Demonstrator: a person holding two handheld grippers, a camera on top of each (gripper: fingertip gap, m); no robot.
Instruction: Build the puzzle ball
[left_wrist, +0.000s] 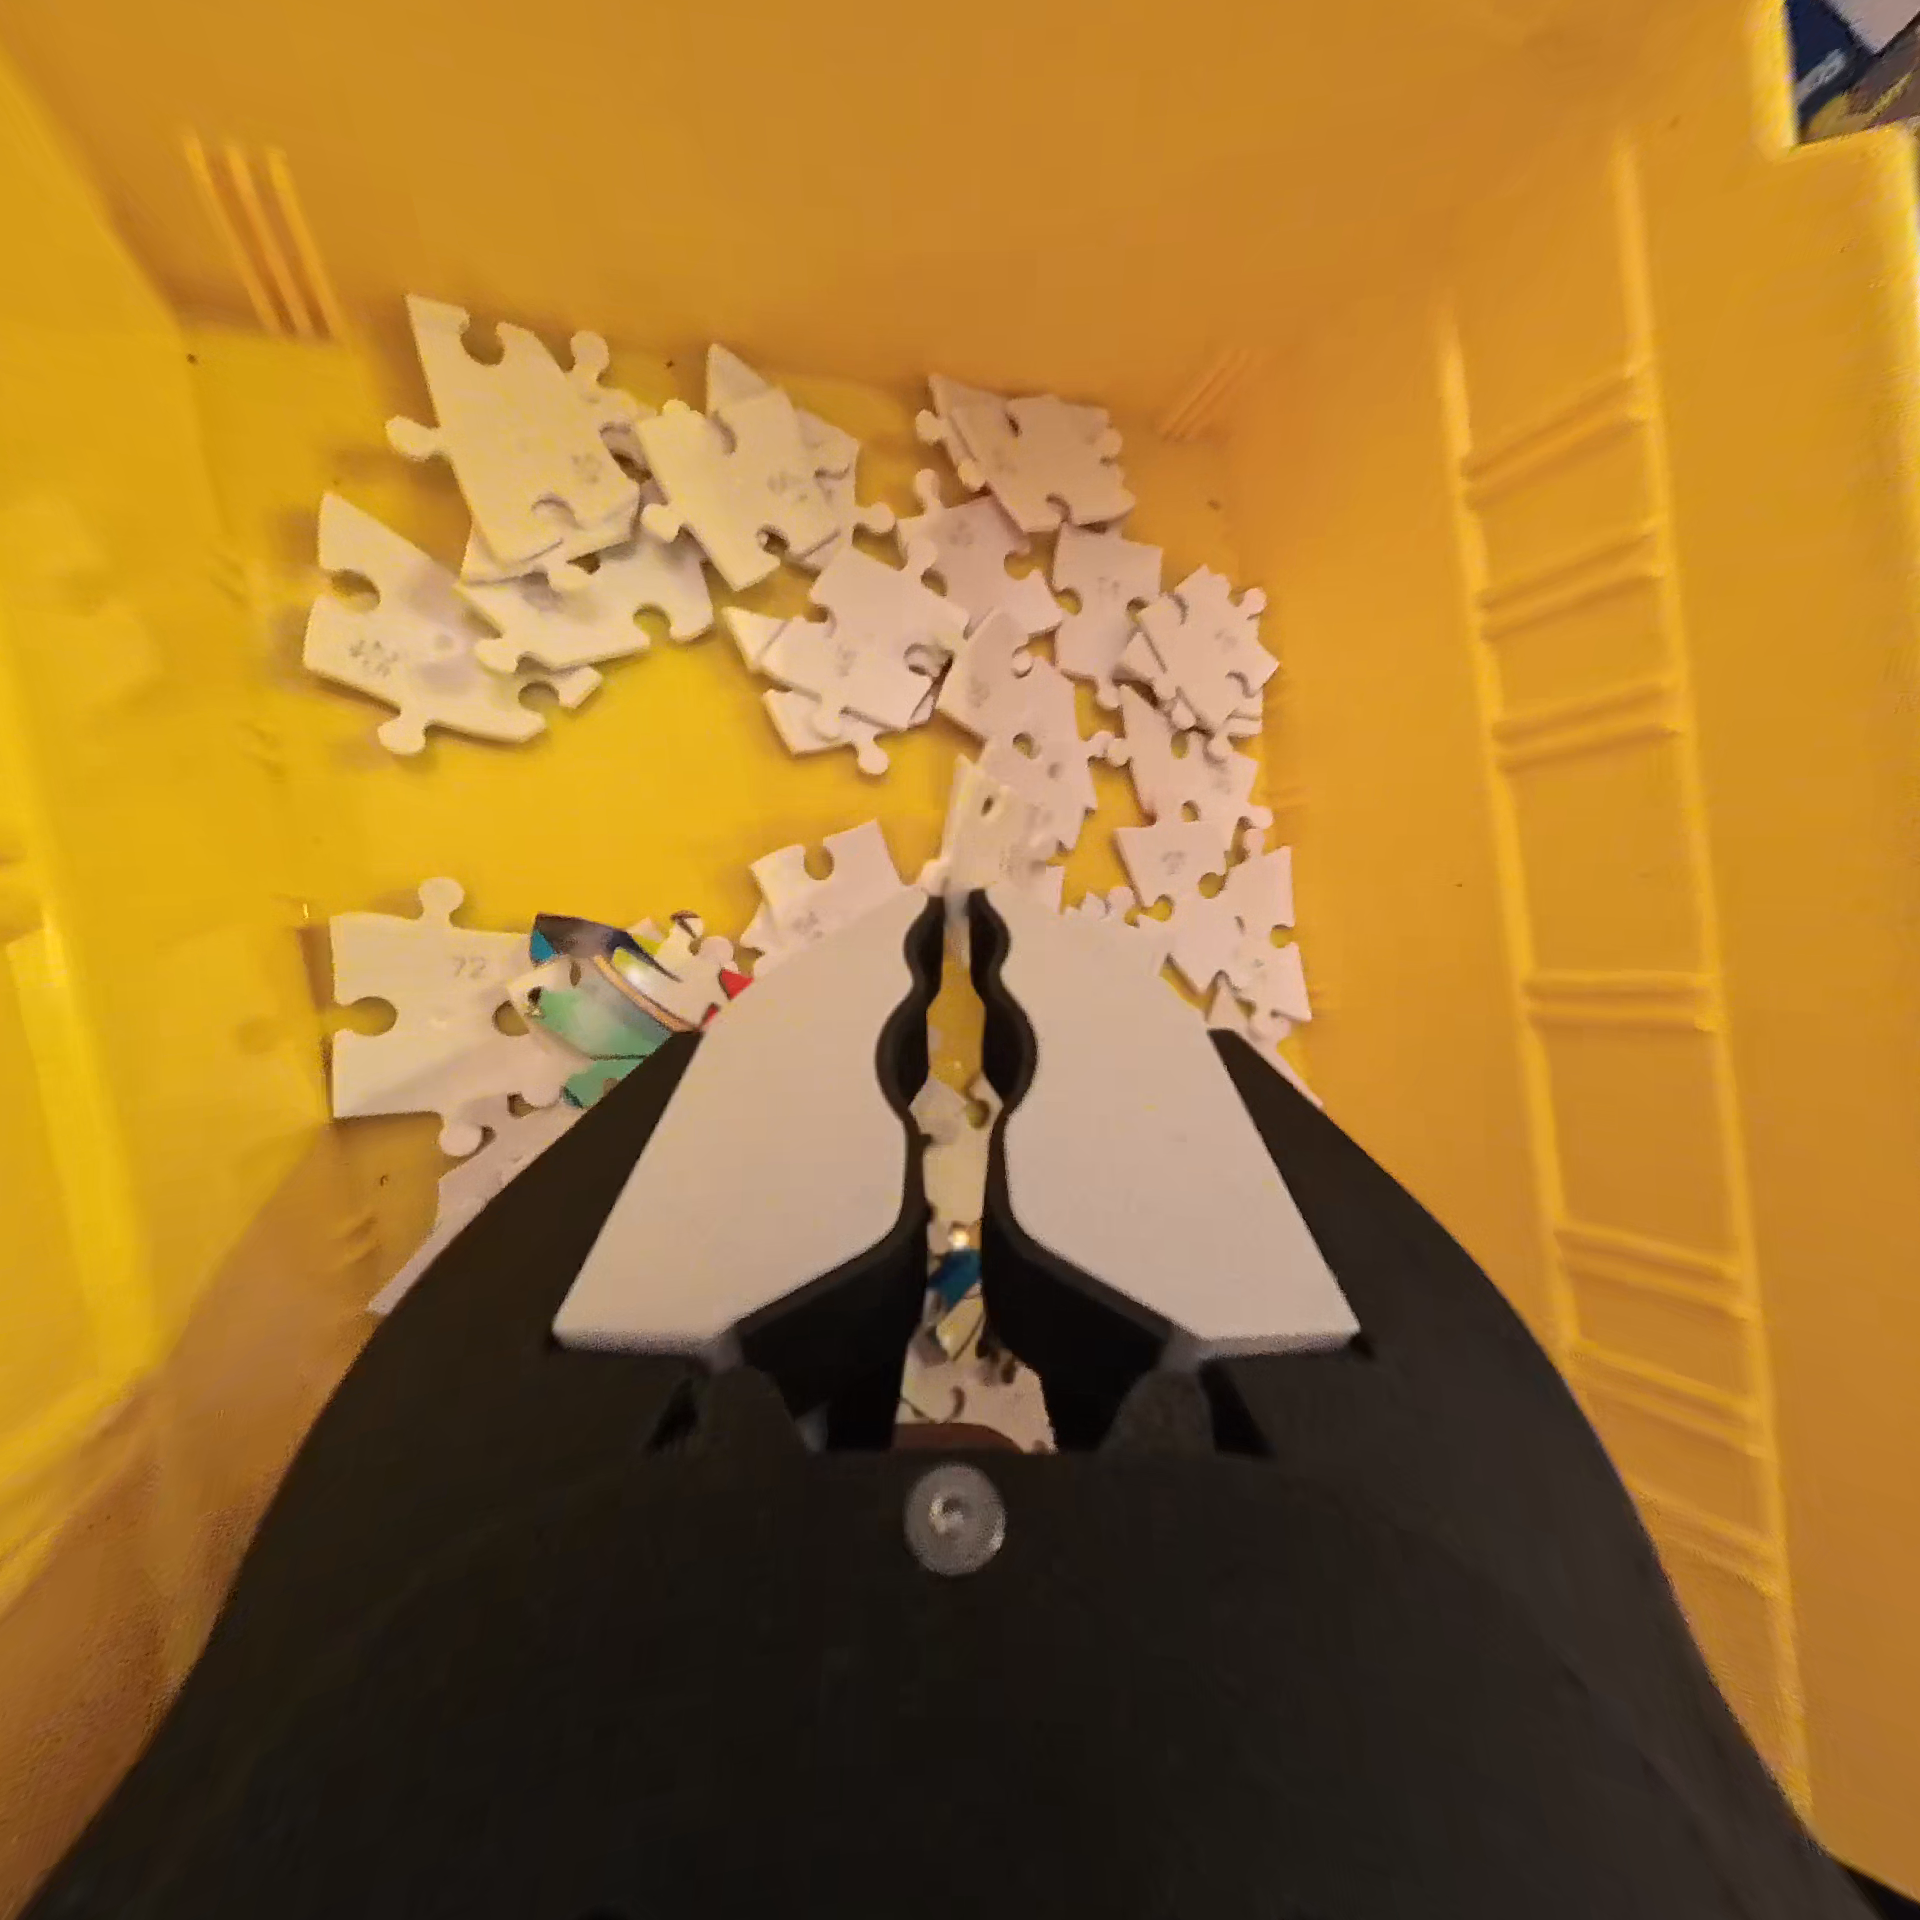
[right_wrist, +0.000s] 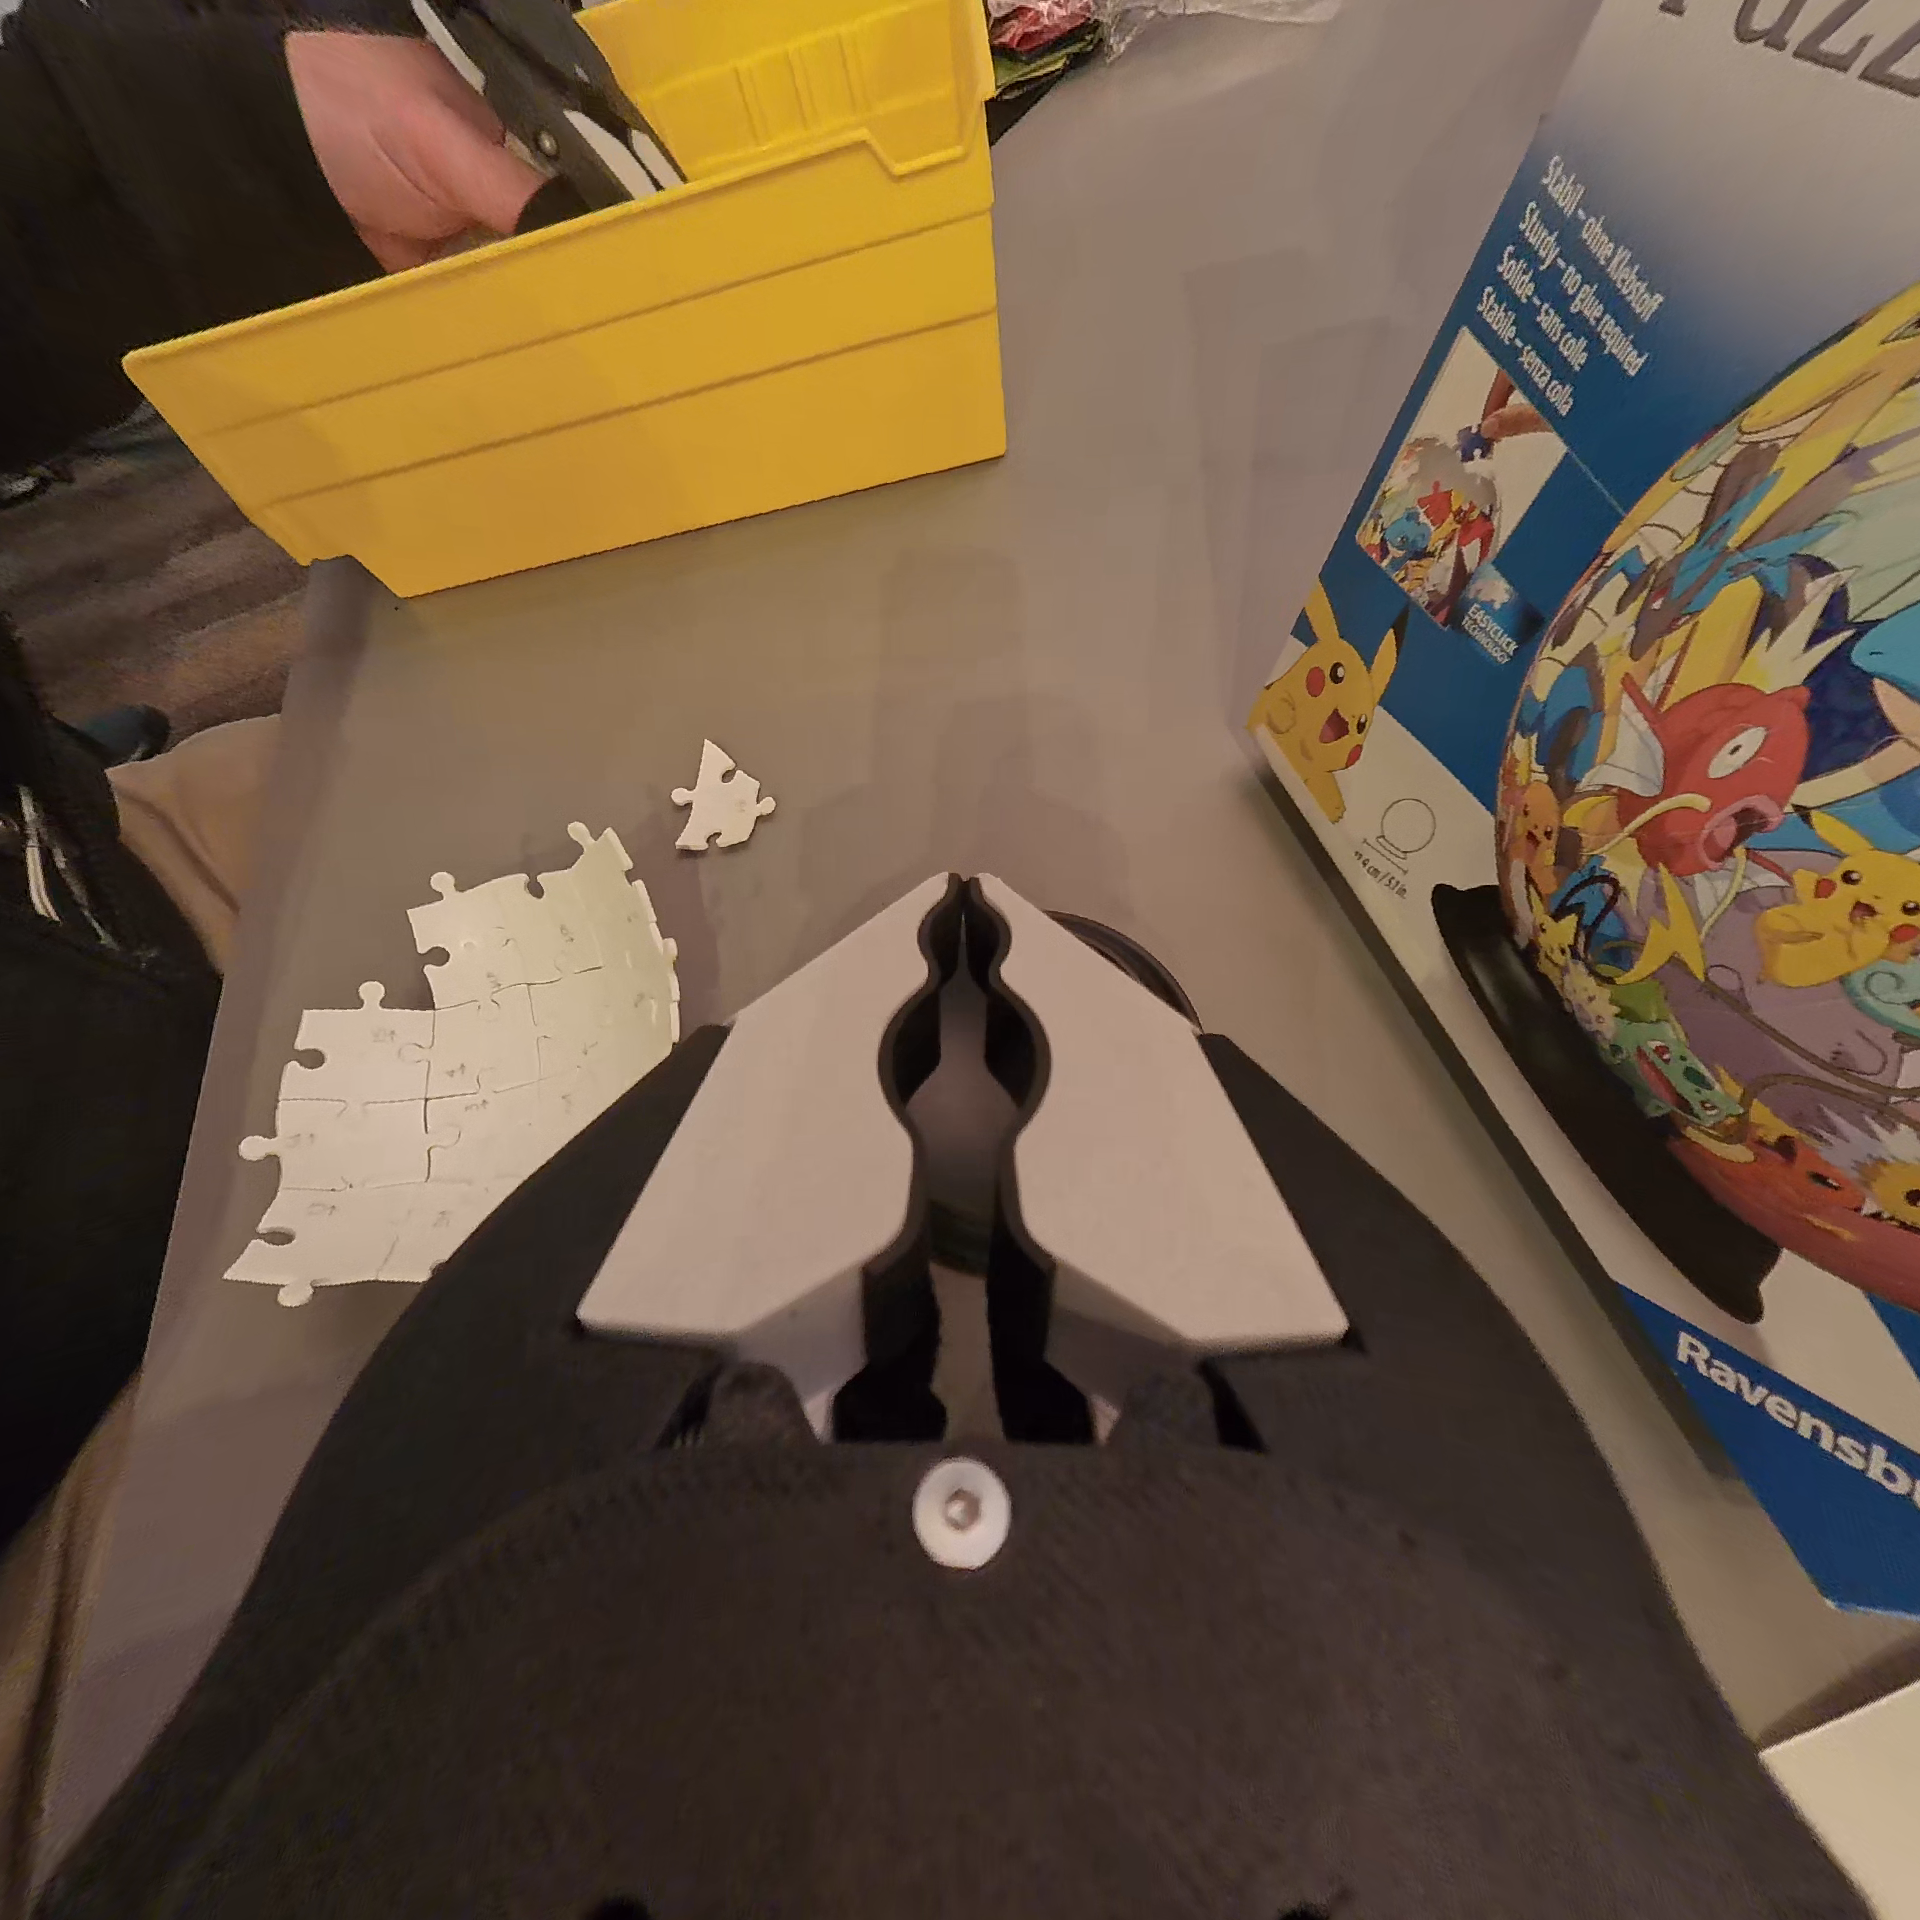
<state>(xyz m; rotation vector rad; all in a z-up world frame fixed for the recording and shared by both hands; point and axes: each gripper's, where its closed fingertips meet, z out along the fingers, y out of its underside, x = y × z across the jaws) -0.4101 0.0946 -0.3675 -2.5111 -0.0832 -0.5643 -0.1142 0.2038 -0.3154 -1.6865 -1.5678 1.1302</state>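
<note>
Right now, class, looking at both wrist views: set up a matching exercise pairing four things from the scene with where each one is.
Things
1. pinched puzzle piece
2. joined puzzle section
3. single loose piece
4. puzzle box

Places
A. standing at the table's right side
B. lying alone on the grey table, beyond the section
C. at the left gripper tips, inside the yellow bin
D. flat on the table, left of the right gripper

Pairs: 1-C, 2-D, 3-B, 4-A
</note>
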